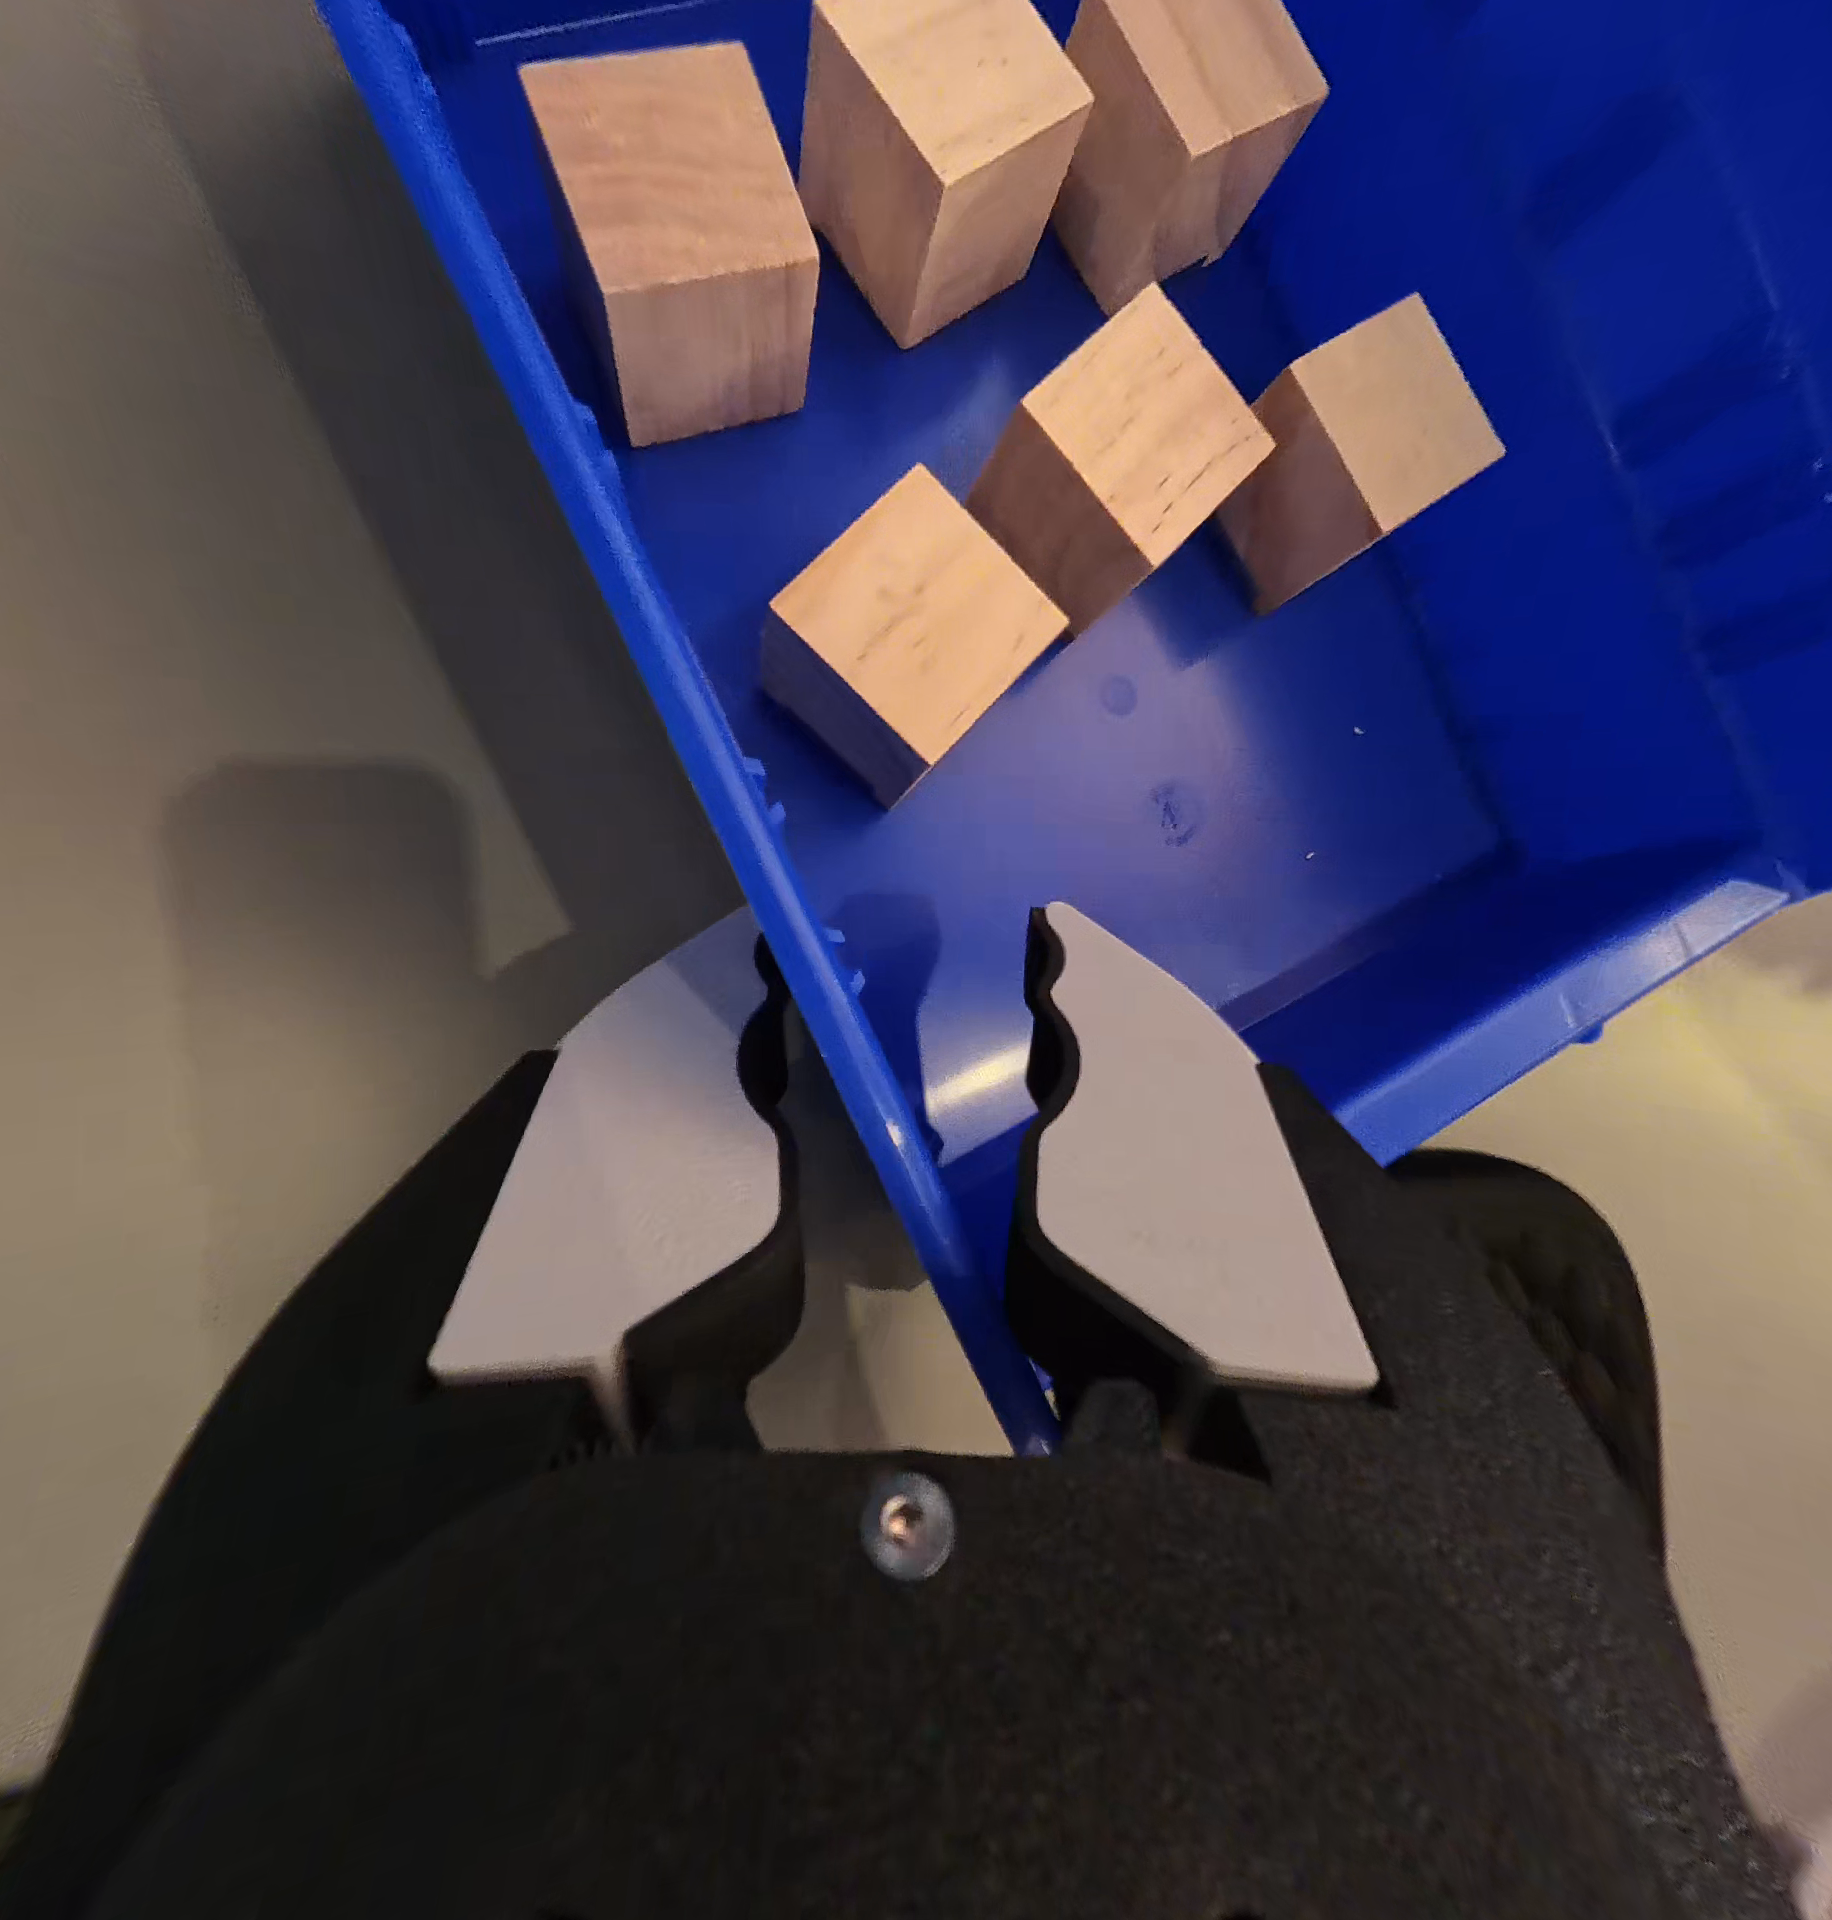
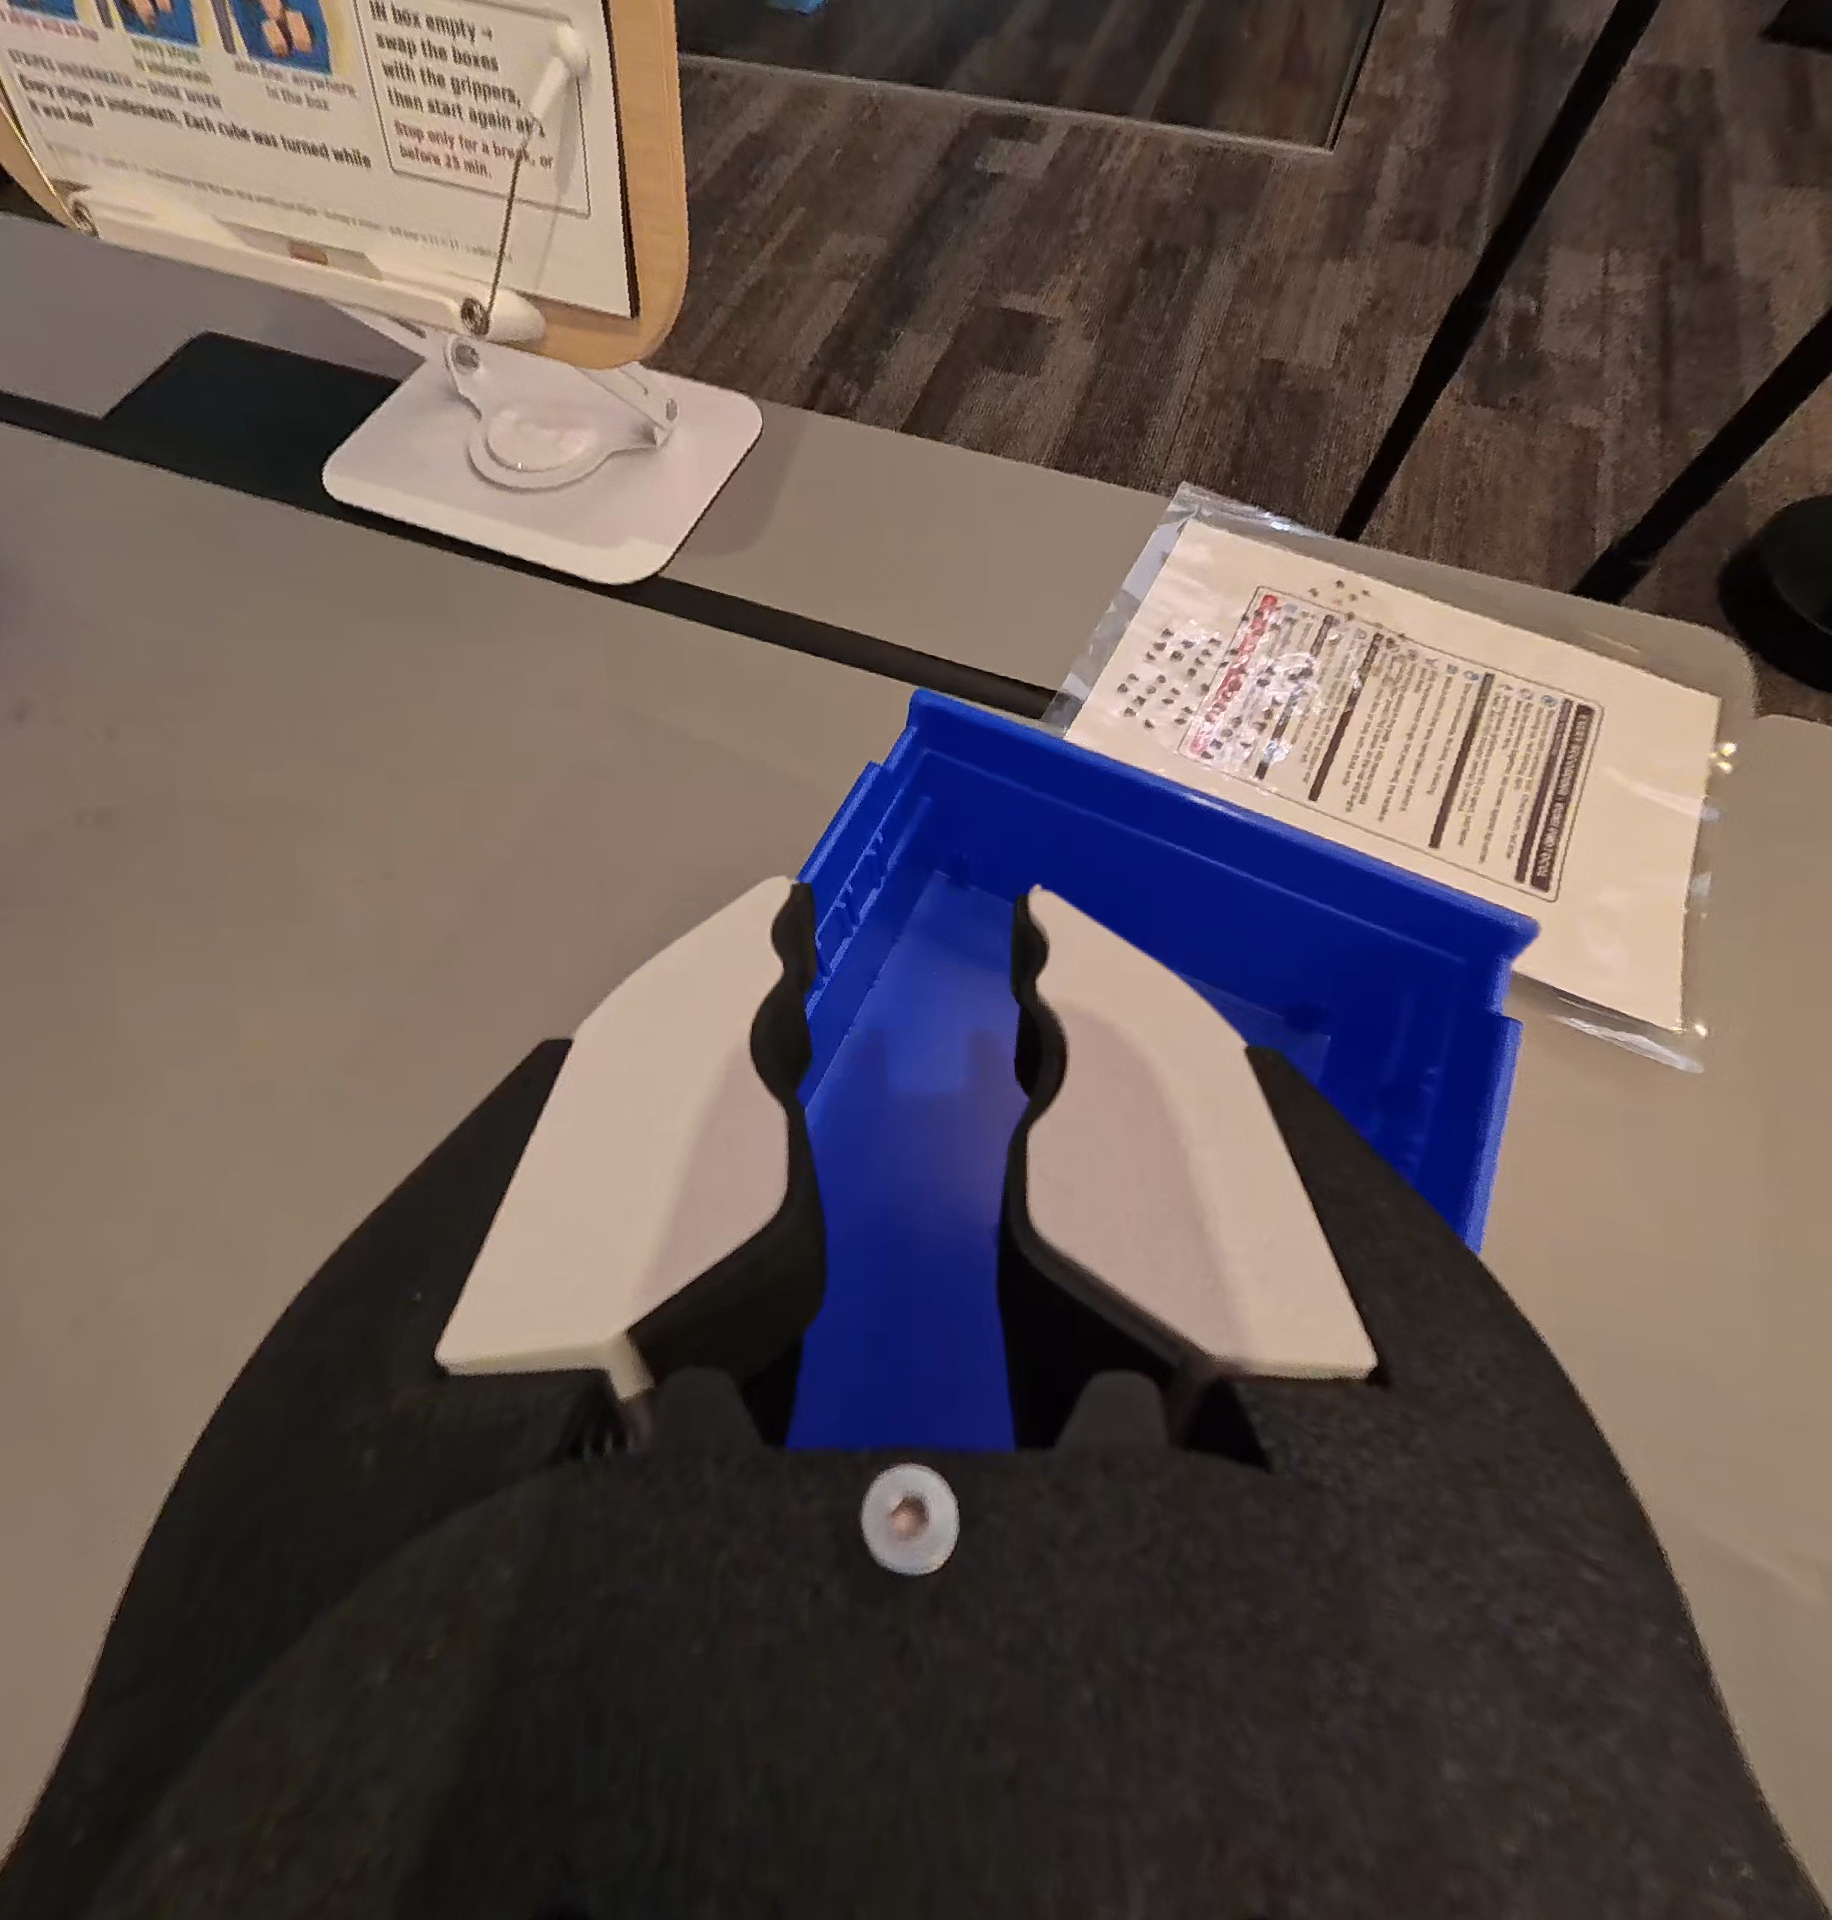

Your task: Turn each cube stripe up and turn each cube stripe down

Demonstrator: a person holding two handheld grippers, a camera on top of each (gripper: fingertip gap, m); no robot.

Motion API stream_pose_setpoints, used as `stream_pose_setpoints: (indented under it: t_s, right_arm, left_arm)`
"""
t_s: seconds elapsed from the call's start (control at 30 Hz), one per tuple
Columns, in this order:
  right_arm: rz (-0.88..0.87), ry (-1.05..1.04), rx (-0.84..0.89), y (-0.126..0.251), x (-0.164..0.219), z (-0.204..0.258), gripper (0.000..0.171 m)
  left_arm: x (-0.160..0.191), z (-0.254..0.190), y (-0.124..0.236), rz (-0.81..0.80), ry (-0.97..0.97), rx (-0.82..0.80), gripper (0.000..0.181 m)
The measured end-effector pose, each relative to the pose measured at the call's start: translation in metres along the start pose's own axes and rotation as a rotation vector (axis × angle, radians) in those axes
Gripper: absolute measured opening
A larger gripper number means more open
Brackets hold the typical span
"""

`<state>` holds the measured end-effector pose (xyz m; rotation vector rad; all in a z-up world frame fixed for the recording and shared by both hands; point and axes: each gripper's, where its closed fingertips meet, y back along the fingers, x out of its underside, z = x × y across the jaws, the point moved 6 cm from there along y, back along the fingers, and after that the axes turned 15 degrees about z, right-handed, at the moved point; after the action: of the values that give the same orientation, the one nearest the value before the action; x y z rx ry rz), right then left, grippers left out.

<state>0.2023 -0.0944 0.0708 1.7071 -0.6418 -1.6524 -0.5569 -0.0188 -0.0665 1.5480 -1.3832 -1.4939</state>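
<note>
Six plain wooden cubes [image 1: 912, 623] lay ahead of the left tongs [image 1: 896, 935], which straddled the blue bin's wall [image 1: 621, 540] partly open, seemingly ungripped. The right tongs [image 2: 907, 904] hung parted and empty over an empty blue bin [image 2: 1203, 883]. The cubes were judged light, rigid and smooth, best pinched across opposite flat faces.

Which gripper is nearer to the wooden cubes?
Left. The left gripper straddles the side wall of the blue bin holding the wooden cubes. The right gripper is over another bin with no cubes visible.
</note>
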Motion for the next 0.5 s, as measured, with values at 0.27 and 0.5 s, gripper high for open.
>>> stream_pose_setpoints:
  t_s: [0.27, 0.5]
  right_arm:
    - [-0.009, 0.010, -0.105, -0.007, -0.018, 0.005, 0.036]
    - [0.027, 0.046, -0.120, -0.027, -0.009, 0.011, 0.034]
  left_arm:
    - [-0.024, 0.008, -0.007, 0.065, -0.228, 0.075, 0.042]
    - [-0.042, 0.004, -0.014, 0.092, -0.350, 0.124, 0.043]
